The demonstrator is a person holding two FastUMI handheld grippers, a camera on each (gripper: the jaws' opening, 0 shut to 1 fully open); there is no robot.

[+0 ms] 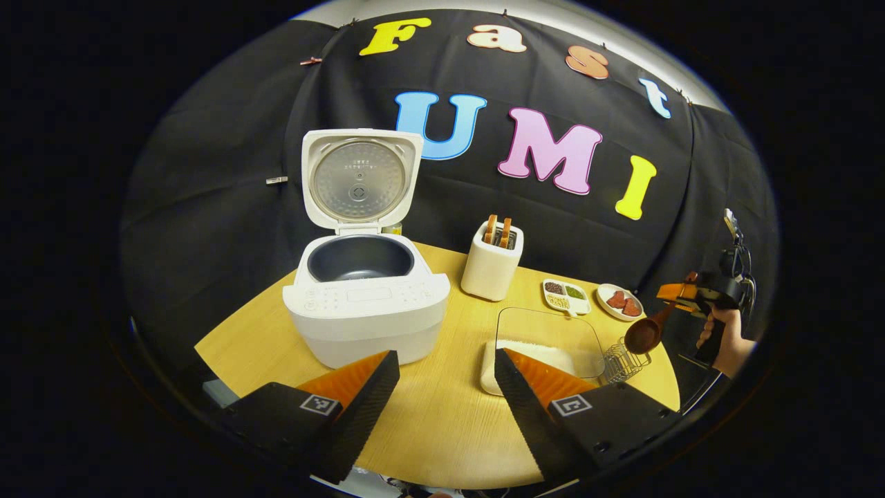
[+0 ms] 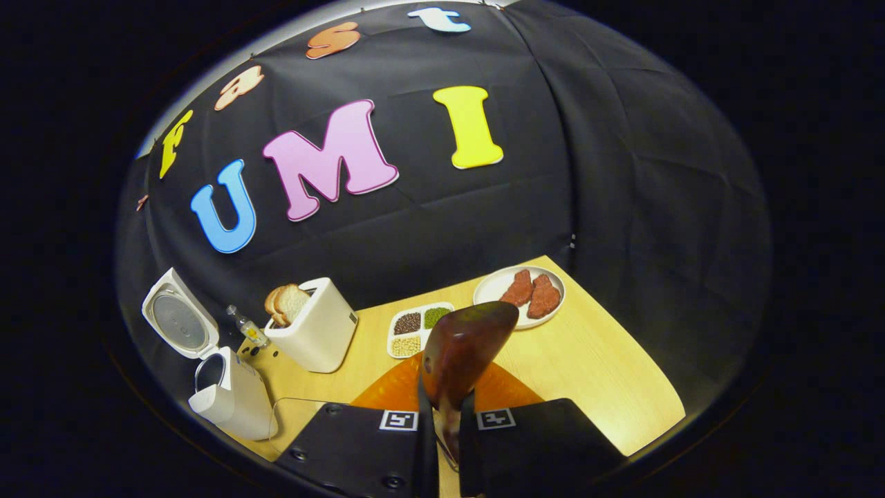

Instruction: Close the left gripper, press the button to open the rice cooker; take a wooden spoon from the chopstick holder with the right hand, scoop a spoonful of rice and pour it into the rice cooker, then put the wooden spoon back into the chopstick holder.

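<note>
A toaster (image 1: 491, 261) and seed dish (image 1: 566, 296) stand behind the rice tray (image 1: 546, 332). The right gripper (image 2: 446, 422) pinches the dark wooden spoon (image 2: 464, 353) — the left gripper (image 1: 446, 387) is spread, the rice cooker (image 1: 363, 304) lid up.

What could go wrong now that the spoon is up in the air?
The right gripper pinches the wooden spoon by its thin handle, so it might twist or slip. The rice container sits right by the wire chopstick holder, so a clumsy dip could knock the holder. Rice could spill before reaching the open rice cooker.

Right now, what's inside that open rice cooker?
The rice cooker stands with its lid raised. Its dark inner pot looks empty: no rice shows, though the near rim hides part of the pot's bottom.
</note>
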